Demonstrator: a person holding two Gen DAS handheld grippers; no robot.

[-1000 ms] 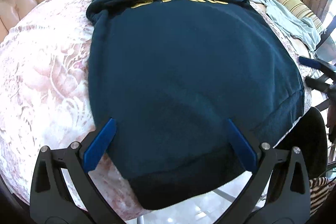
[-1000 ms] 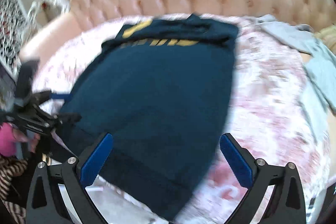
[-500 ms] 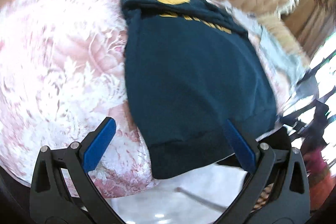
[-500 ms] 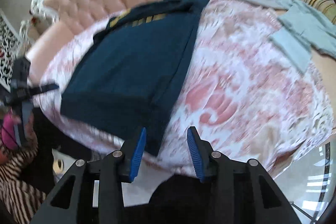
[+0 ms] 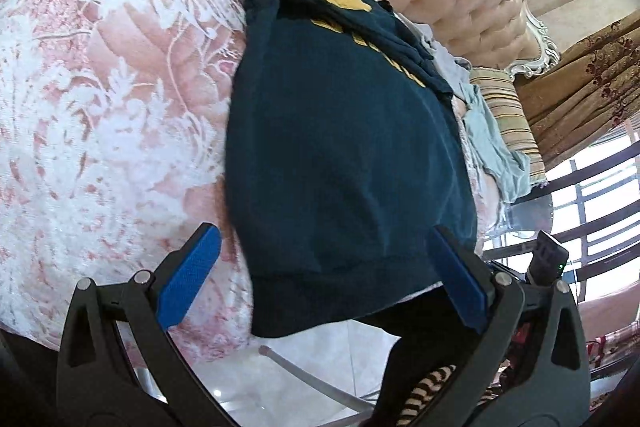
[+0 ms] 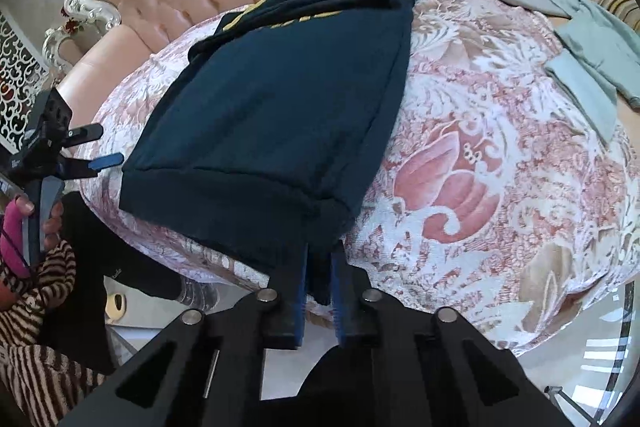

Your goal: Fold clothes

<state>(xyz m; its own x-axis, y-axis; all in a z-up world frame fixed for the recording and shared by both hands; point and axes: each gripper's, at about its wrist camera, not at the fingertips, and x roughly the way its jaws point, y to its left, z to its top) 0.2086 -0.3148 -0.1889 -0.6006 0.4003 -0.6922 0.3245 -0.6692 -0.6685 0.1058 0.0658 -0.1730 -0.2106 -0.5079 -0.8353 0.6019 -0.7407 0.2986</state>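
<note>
Pink floral brocade sofa, right tool closing on navy fleece sweatshirt hem, left tool wide open

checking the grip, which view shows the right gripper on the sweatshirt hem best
The right wrist view: the right gripper is closing on the corner of the hem of the navy sweatshirt, with cloth between its blue pads. The left wrist view shows the same sweatshirt but only a sliver of that gripper, at the right edge.
</note>
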